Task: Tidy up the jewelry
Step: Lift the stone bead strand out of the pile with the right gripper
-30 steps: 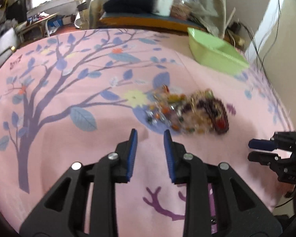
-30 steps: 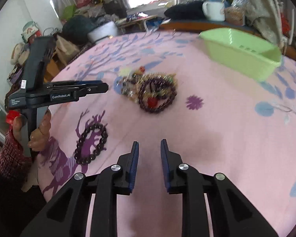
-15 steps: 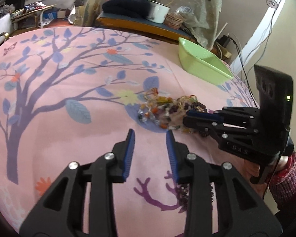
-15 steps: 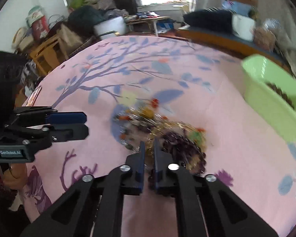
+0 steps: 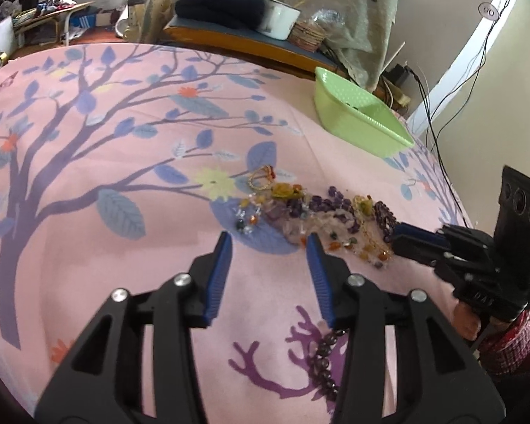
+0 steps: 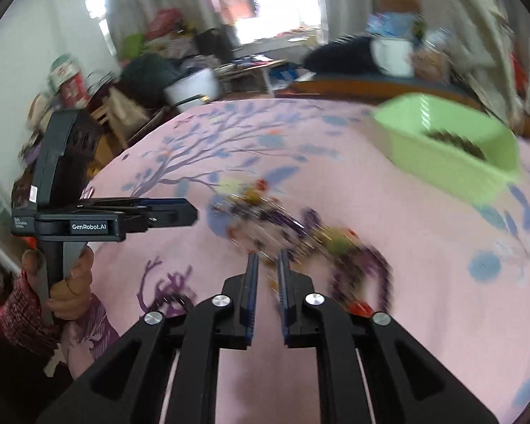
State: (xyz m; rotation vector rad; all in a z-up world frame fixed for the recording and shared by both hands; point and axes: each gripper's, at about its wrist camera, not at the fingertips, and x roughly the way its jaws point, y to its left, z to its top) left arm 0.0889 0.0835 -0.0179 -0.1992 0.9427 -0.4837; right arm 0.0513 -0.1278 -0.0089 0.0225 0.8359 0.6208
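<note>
Ahead of widening, empty left gripper [image 5: 268,243]: jewelry pile [image 5: 318,215]; right gripper [image 5: 397,235] clenched at pile's edge.

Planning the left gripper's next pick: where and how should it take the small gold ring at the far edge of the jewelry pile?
Grip the gold ring across its thin band, from above. It lies flat on the pink cloth at the far left edge of the jewelry pile, a little apart from the other beads, so its outer left side looks free. The left gripper, jaws open and empty, likely has to reach past the pile's near edge.
</note>
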